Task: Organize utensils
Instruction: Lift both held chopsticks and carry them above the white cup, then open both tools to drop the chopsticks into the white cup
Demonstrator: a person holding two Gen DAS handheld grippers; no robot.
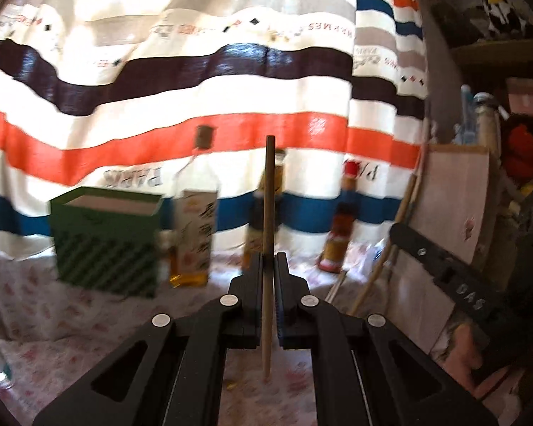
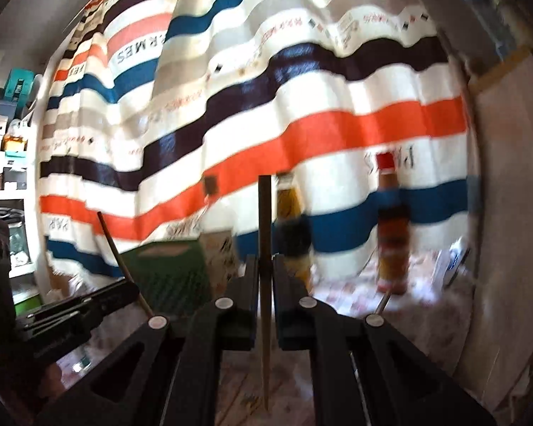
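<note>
The left gripper (image 1: pixel 267 259) is clenching a light wooden chopstick (image 1: pixel 268 213) between its two pads. The stick is standing nearly upright, crossing the jaws at their tips: its blunt top is rising in front of the striped curtain (image 1: pixel 160 81), and its thin end is hanging below the pads over the patterned tablecloth (image 1: pixel 89 319). The right gripper (image 2: pixel 265 266) is pinching a darker chopstick (image 2: pixel 265 220) the same way, upright between closed pads, blunt end up against the curtain, pointed end hanging below.

In front of the curtain, a green striped box (image 1: pixel 106 238) is standing on the tablecloth, with a square oil bottle (image 1: pixel 193 220) just beside it and a red-capped sauce bottle (image 1: pixel 341 227) farther toward the curtain's right edge. Both views are blurring.
</note>
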